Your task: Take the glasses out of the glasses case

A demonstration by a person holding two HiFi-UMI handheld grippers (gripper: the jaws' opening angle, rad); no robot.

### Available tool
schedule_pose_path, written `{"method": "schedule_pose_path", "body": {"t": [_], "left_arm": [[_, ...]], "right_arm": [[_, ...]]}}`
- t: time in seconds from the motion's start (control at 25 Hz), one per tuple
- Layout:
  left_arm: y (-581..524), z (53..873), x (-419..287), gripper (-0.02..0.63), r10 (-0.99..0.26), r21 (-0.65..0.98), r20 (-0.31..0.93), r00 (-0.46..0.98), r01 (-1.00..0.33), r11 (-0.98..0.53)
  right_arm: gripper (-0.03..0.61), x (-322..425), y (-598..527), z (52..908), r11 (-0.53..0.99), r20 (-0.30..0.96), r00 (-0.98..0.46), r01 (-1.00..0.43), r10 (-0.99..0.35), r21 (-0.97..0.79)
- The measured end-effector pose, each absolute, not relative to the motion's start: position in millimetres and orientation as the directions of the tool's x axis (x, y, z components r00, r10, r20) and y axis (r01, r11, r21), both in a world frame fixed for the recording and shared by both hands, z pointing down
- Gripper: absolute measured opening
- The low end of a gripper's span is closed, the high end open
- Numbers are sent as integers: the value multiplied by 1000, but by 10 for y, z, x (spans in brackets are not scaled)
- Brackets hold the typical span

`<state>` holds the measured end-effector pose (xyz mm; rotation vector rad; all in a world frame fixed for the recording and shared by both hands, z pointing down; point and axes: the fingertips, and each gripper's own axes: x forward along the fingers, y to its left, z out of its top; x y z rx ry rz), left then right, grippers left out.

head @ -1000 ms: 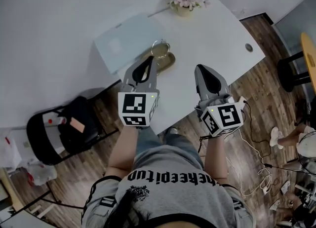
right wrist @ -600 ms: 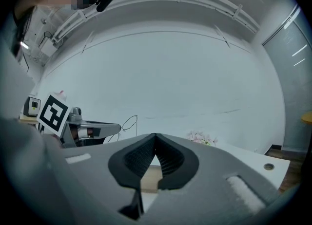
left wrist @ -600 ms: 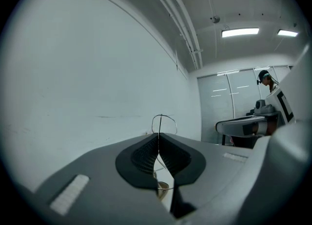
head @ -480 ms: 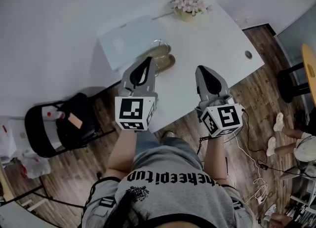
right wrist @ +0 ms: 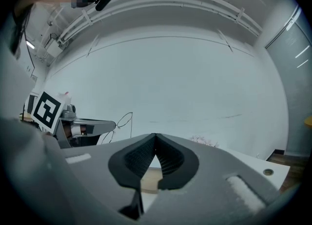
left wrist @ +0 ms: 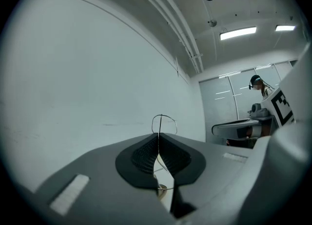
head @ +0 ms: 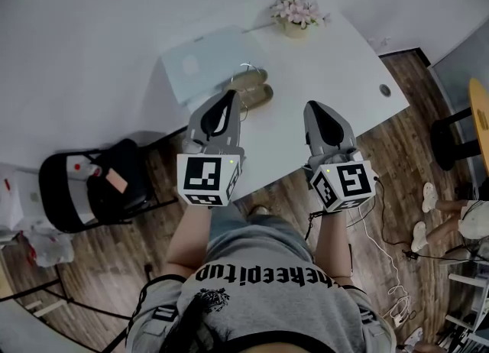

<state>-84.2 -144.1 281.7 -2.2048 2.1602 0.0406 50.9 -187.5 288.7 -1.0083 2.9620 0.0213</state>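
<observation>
Olive glasses case [head: 250, 86] lies open, left hand-held gripper [left wrist: 157, 142] pinching glasses [left wrist: 159, 124].

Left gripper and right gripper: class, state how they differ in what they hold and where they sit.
The left gripper is shut on the thin wire glasses; the right gripper is shut on nothing. In the head view the left gripper's tip is beside the glasses case; the right gripper's is over bare table. Both carry a marker cube.
</observation>
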Motion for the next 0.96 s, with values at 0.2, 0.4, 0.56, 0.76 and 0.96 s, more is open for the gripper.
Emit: {"method": "schedule_pose_path", "body": {"t": [0.2,0.4,0.56,0.76,0.96], "left_arm": [[-1367,2776,-774,25,-997,-23,-69,19,-1000,-17],[-1310,2740,-714,25,-996,-26,-82,19,-1000,-17],[-1273,2712,-659,26,-996,-26,-91,21,-999,-19],[-1249,2664,-617,25,-994,-21,-107,19,-1000,-17],[-1213,2618,-558,26,-993,-23,-120,16,-1000,-13]], "right_arm": [[3,546,-1823,2856,798,-26,-798,-602,-602,13],[2,583,-1773,2850,800,-31,-800,-600,-599,17],[3,640,-1745,2843,799,-35,-799,-601,-601,16],[2,696,-1738,2849,797,-38,-797,-603,-602,13],[3,761,-1717,2852,797,-40,-797,-603,-603,11]]}}
